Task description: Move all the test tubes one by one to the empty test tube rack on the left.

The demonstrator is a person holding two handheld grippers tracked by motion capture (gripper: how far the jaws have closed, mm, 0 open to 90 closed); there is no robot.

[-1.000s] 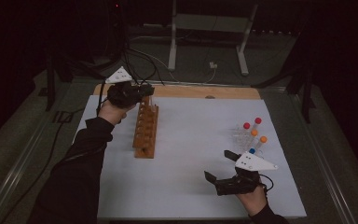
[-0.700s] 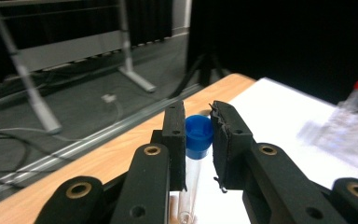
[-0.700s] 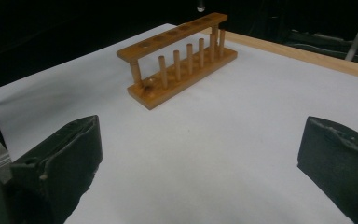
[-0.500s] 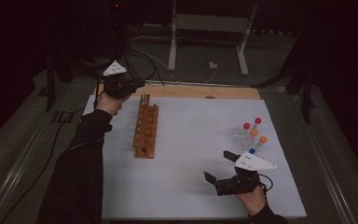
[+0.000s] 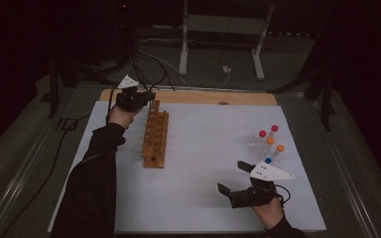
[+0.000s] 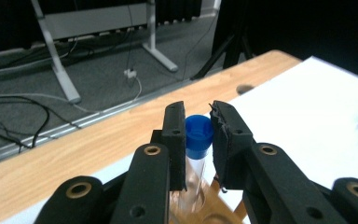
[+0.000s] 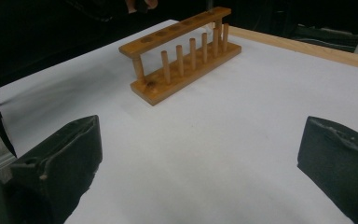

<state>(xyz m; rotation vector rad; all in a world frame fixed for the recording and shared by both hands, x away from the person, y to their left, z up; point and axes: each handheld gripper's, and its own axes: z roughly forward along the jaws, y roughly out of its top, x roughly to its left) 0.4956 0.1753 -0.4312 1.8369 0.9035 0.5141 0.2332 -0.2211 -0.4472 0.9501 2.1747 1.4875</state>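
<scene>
My left gripper [image 5: 146,96] is shut on a clear tube with a blue cap [image 6: 199,135], its pads [image 6: 175,130] pressing just below and beside the cap. It hangs over the far end of the wooden tube rack [image 5: 155,136]. The tube stands upright, and its lower end is hidden behind the jaws, close to the rack's top board. My right gripper [image 5: 234,177] rests low near the front right of the white mat [image 5: 203,163]. It is open wide with nothing between its fingers and faces the rack [image 7: 182,56].
Several clear tubes with red, orange and blue caps [image 5: 269,144] stand clustered on the mat just beyond my right gripper. A bare wooden table edge [image 5: 203,97] runs along the far side. Cables and a metal stand lie on the floor behind.
The left gripper with the tube has shifted toward the rack's far end and sunk a little. The right gripper has stayed where it was.
</scene>
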